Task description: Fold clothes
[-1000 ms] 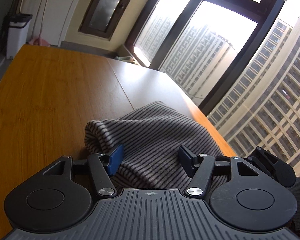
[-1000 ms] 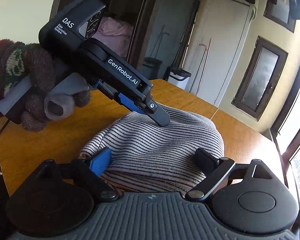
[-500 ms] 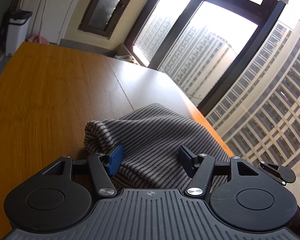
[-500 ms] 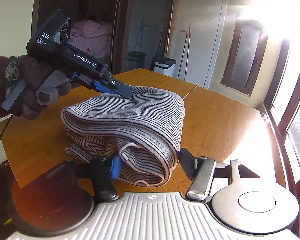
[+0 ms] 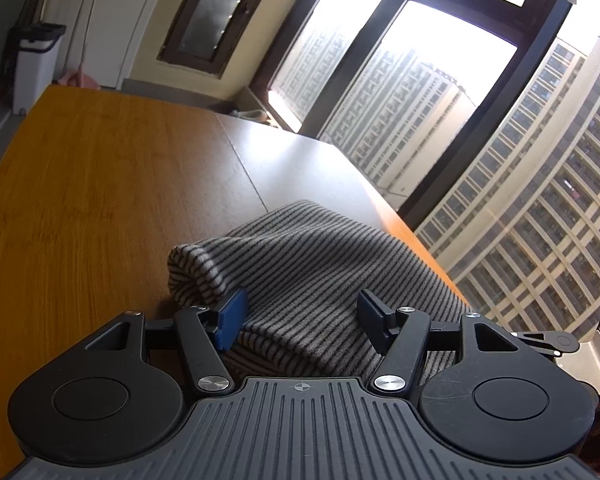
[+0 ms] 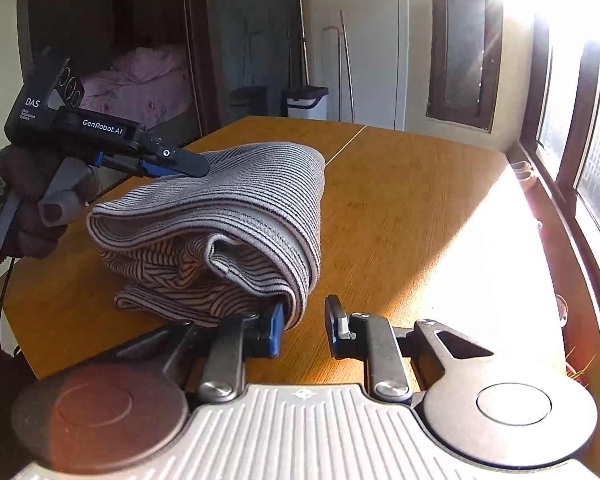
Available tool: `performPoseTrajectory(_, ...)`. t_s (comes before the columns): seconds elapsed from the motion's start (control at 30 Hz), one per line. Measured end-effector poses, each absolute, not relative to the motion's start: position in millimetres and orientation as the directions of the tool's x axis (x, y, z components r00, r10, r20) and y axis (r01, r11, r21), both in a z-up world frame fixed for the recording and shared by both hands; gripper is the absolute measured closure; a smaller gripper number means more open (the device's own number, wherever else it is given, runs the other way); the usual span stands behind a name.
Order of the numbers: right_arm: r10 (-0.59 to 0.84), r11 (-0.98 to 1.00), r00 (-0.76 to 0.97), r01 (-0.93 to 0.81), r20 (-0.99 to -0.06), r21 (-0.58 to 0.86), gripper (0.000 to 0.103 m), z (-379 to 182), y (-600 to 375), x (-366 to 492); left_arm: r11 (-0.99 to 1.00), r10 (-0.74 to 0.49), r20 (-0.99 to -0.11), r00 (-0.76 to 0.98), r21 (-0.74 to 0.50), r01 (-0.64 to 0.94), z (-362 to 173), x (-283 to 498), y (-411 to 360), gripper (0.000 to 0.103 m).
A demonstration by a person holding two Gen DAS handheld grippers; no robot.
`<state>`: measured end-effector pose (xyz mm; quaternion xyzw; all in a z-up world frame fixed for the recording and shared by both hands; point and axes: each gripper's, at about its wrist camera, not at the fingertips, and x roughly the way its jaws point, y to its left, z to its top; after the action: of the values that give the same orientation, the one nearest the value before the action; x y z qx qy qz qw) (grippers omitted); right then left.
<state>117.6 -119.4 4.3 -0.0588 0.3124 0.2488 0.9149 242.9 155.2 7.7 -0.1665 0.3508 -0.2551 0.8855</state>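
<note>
A grey striped knit garment (image 6: 236, 216) lies folded in a thick bundle on the wooden table (image 6: 420, 208). My left gripper (image 5: 302, 320), held by a gloved hand (image 6: 24, 200), rests on top of the bundle with its fingers apart and the striped fabric (image 5: 308, 264) bulging between them. My right gripper (image 6: 305, 330) sits at the bundle's near right corner. Its jaws are closing with only bare table between them, and its left pad (image 6: 277, 328) touches the folded edge. Part of the right gripper (image 5: 560, 340) shows at the right edge of the left wrist view.
A white bin (image 6: 306, 102) stands beyond the table's far end, with poles leaning on the wall beside it. Tall windows (image 5: 440, 92) run along the table's right side. Sunlit table surface (image 6: 480, 260) stretches to the right of the bundle.
My right gripper has drawn back off the garment toward its near right corner and its jaws have narrowed. The fabric that lay between them is now to their left. The left gripper has not moved.
</note>
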Motion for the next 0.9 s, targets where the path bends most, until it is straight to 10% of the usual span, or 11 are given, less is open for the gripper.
performPoseTrajectory(0.1, 0.468, 0.841, 0.681, -0.538, -0.563, 0.049, 0.039, 23, -122, 116, 0.819, -0.562, -0.536, 0.631, -0.471, 0.329, 8, 241, 154, 0.037)
performPoseTrajectory(0.3, 0.583, 0.793, 0.648, -0.583, -0.49, 0.173, 0.019, 48, -123, 128, 0.848, -0.515, -0.548, 0.659, -0.436, 0.3, 18, 225, 152, 0.023)
performPoseTrajectory(0.37, 0.622, 0.774, 0.627, -0.585, -0.47, 0.244, 0.016, 51, -126, 137, 0.874, -0.477, -0.582, 0.658, -0.392, 0.287, 19, 215, 148, 0.01)
performPoseTrajectory(0.9, 0.652, 0.756, 0.457, -0.453, -0.605, 0.473, 0.017, -19, -109, 211, 0.745, -0.659, -0.598, 0.456, -0.603, 0.286, -8, 210, 137, 0.014)
